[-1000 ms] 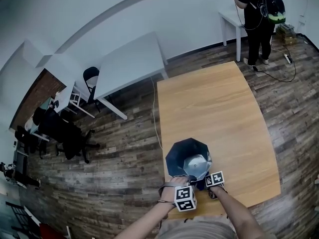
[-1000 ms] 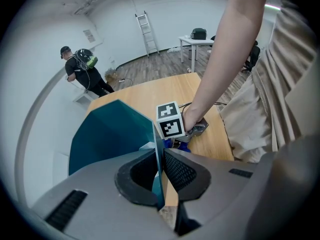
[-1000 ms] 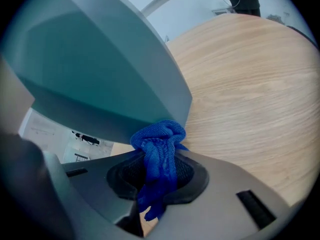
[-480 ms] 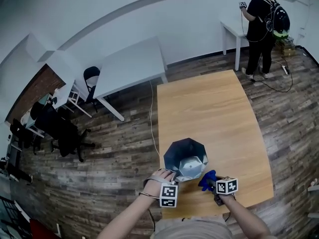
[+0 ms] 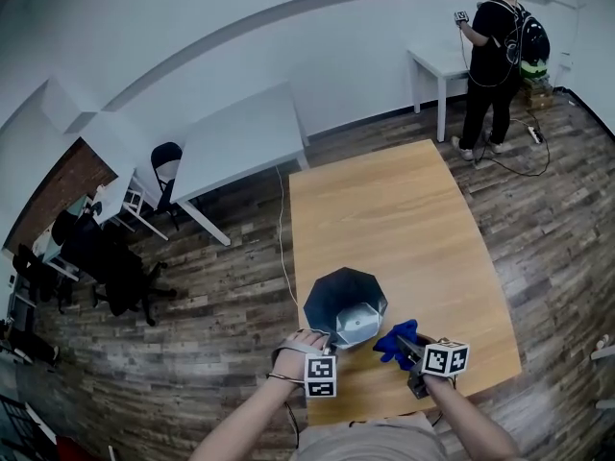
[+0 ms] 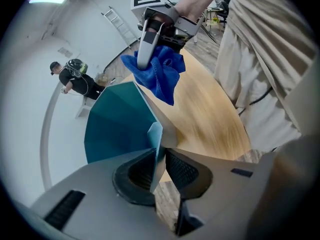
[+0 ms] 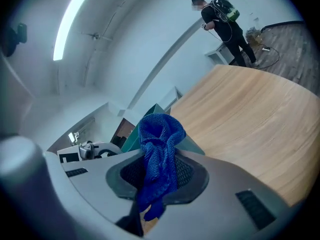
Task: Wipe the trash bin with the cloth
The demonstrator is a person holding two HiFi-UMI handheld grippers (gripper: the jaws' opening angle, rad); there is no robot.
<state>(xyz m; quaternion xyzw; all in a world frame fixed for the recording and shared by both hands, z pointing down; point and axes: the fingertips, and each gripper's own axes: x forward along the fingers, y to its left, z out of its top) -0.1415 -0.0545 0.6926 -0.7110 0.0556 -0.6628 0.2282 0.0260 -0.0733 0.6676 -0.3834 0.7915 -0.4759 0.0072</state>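
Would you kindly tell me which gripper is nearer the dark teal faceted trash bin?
Left. The left gripper has just been closing its jaws on the rim of the trash bin; the right gripper holds the blue cloth close beside it.

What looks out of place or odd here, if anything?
Nothing is spilled or damaged. The one oddity is that the trash bin stands on the wooden table rather than on a floor, close to the table's edge. The blue cloth is held up beside it.
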